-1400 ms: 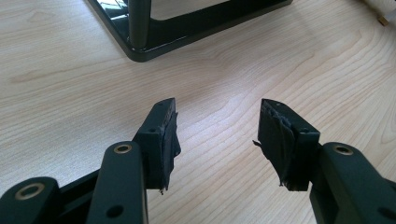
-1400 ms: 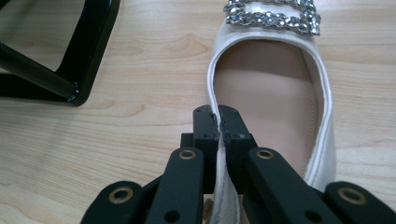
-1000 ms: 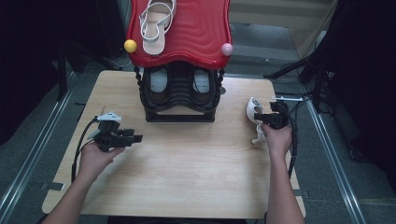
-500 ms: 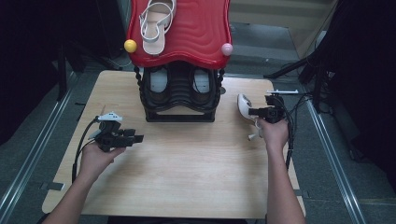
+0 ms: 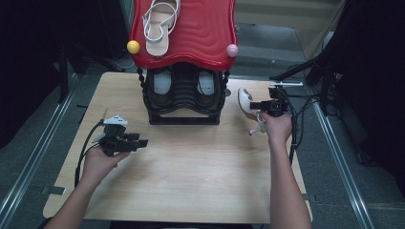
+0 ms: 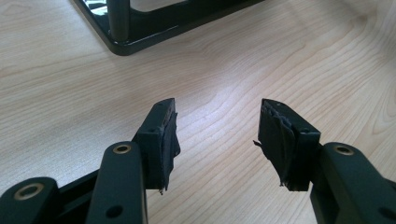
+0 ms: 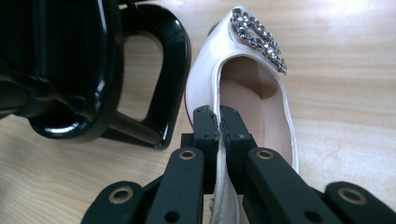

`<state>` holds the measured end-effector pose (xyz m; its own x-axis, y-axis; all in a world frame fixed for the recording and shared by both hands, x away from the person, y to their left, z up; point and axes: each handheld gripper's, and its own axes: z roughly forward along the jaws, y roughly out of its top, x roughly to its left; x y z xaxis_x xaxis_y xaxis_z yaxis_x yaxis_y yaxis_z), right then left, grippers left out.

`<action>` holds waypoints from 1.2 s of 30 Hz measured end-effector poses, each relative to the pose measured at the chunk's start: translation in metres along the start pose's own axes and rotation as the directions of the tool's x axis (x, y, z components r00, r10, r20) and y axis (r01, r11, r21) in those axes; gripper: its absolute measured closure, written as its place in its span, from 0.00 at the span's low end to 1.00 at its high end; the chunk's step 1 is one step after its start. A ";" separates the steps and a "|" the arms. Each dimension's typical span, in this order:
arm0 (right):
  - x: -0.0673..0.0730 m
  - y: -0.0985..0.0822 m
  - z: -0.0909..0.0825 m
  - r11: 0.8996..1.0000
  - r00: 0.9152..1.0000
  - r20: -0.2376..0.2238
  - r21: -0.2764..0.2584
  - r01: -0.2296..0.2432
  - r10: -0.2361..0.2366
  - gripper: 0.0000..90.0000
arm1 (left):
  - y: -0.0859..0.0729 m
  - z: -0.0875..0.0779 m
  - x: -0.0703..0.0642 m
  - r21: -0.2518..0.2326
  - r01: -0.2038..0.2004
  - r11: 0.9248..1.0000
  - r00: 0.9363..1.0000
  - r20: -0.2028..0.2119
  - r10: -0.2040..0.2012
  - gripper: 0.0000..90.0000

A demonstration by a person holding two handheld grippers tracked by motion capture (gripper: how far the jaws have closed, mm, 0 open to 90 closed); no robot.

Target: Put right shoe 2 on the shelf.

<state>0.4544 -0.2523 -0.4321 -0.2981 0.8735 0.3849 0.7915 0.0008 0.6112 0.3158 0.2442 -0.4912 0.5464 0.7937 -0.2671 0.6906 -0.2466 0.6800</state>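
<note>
high view overhead, gripper views close (tabletop [image 5: 191, 162] shared)

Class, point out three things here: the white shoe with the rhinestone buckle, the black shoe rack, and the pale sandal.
white shoe [image 7: 212, 79], right gripper view, satin side wall.
black shoe rack [image 5: 184, 119], high view, front base bar.
pale sandal [image 5: 158, 40], high view, insole.

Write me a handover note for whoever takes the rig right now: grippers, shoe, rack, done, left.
Right gripper: shut on the side wall of the white pump, the one with the rhinestone ornament on its toe. It holds the pump beside the right end of the black shoe rack.
Left gripper: open, nothing between the jaws, over bare table left of the rack.
Rack: a white strappy sandal lies on the red top shelf; a pair of shoes sits on the lower tier.
Done: pump gripped.
Left: probably place the pump on the rack; which shelf I can't tell.
</note>
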 end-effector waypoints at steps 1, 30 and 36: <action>0.003 0.002 -0.002 1.000 1.000 0.001 -0.003 -0.002 0.002 0.99 | 0.000 0.000 0.000 -0.001 0.001 1.000 1.000 0.002 -0.001 0.53; 0.065 0.076 -0.059 0.994 0.997 0.004 -0.084 0.074 -0.073 0.99 | 0.000 -0.001 0.000 -0.006 -0.010 1.000 1.000 0.018 0.010 0.52; 0.078 0.092 -0.075 0.991 0.996 0.018 -0.101 0.089 -0.087 0.99 | 0.000 -0.001 -0.001 -0.010 -0.008 1.000 1.000 0.022 0.008 0.52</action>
<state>0.4644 -0.2210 -0.2939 -0.3562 0.8788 0.3174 0.7038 0.0289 0.7099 0.3151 0.2438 -0.4906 0.5623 0.7792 -0.2771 0.6817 -0.2470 0.6887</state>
